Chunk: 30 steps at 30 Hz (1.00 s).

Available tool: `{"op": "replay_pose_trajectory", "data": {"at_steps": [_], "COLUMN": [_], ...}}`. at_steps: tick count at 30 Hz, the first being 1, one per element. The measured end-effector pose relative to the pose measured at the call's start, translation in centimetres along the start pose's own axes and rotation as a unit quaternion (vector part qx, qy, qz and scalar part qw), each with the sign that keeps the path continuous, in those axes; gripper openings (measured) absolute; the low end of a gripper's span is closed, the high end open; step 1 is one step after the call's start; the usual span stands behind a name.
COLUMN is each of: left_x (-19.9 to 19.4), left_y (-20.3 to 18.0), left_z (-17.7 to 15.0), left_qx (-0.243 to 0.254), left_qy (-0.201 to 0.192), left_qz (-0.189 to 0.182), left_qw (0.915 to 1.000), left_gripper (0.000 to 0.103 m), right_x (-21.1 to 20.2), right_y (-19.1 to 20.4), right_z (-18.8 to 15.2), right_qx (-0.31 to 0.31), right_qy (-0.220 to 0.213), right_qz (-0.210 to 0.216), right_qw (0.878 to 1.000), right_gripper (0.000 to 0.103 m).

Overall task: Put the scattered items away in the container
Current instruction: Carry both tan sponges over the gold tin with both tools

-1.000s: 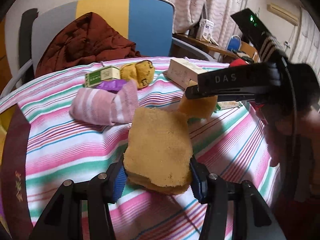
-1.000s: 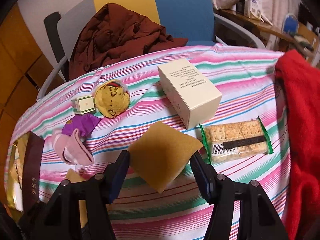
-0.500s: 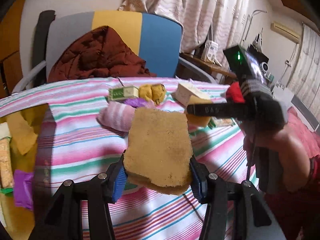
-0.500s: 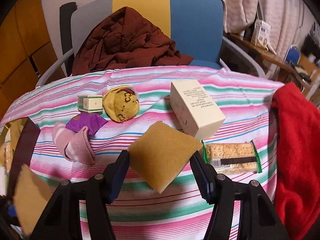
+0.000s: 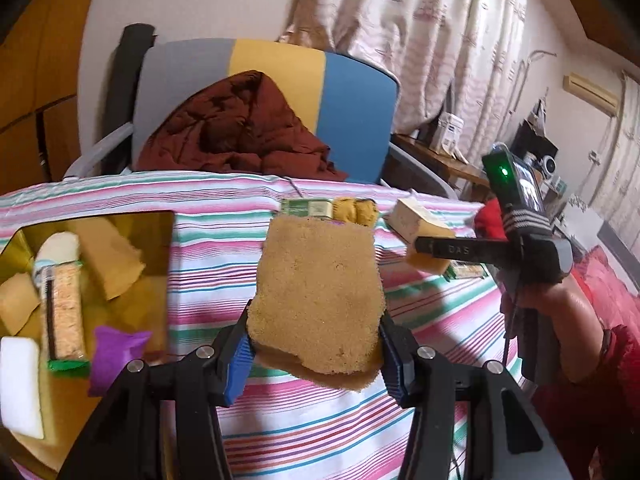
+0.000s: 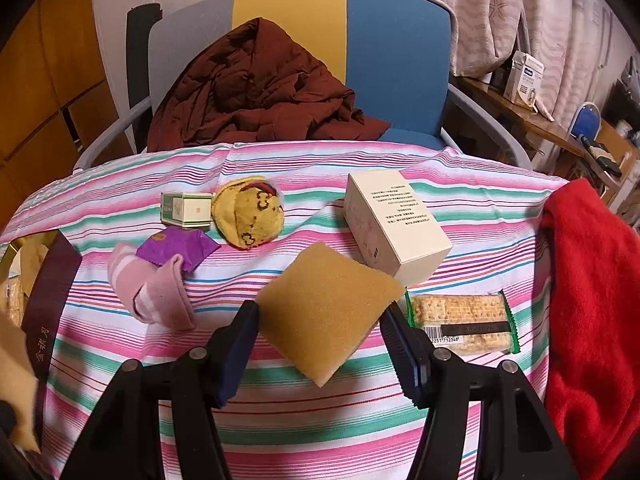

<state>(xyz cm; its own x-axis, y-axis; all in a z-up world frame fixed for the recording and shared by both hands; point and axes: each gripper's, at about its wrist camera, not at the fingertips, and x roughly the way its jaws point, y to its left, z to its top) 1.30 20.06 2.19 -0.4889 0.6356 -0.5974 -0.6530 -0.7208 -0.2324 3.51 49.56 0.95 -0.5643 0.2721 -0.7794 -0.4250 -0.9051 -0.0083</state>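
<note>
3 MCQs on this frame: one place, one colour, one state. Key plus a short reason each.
1. The cracker packet on the striped cloth lies:
A. just in front of the cream box
B. on the chair
C. inside the pink sock

2. The garment at the cloth's right edge is:
A. blue
B. red
C. white

3. The left tool is:
A. open, empty
B. shut on a tan sponge
C. shut on a cracker packet

Key: 1 A, the packet lies just nearer the camera than the box. 2 B, it is plainly red. 3 B, the sponge sits between both pads.
</note>
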Motion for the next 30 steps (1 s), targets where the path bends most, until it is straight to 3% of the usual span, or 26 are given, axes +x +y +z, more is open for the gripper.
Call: {"op": "replay_pose_trajectory", "data": {"at_steps": [4, 9, 13, 19, 26, 30], "left_x": [-1.5, -3.4, -4.7, -6.3, -8.0, -8.2], "left_y": [1.8, 4.4, 7.3, 11.0, 14.4, 15.7], "left_z": [-0.1, -0.3, -0.9, -2.1, -3.5, -4.3], "left_qx": [-0.018, -0.041, -0.069, -0.110, -0.131, -0.143], "left_qy": [-0.009, -0.023, -0.027, -0.027, -0.023, -0.011], "left_qz": [0.012, 0.031, 0.054, 0.081, 0.107, 0.108], "left_qw": [0.9997, 0.9984, 0.9958, 0.9902, 0.9853, 0.9837], "left_gripper": [0.054, 0.054, 0.054, 0.054, 0.054, 0.054], "right_x": [-0.5, -2.3, -4.0, -5.4, -5.2, -6.0], "right_y": [0.0, 0.2, 0.6, 3.0, 7.0, 10.0], "right_z": [0.1, 0.4, 0.6, 0.7, 0.0, -0.9], "right_qx": [0.003, 0.003, 0.000, -0.043, -0.076, -0.072], "right_qy": [-0.013, -0.059, -0.104, -0.139, -0.098, -0.065], "right_qz": [0.003, 0.005, 0.030, 0.068, 0.121, 0.186], "right_qw": [1.000, 0.998, 0.994, 0.987, 0.985, 0.978], "right_gripper": [0.063, 0.063, 0.063, 0.063, 0.063, 0.064]}}
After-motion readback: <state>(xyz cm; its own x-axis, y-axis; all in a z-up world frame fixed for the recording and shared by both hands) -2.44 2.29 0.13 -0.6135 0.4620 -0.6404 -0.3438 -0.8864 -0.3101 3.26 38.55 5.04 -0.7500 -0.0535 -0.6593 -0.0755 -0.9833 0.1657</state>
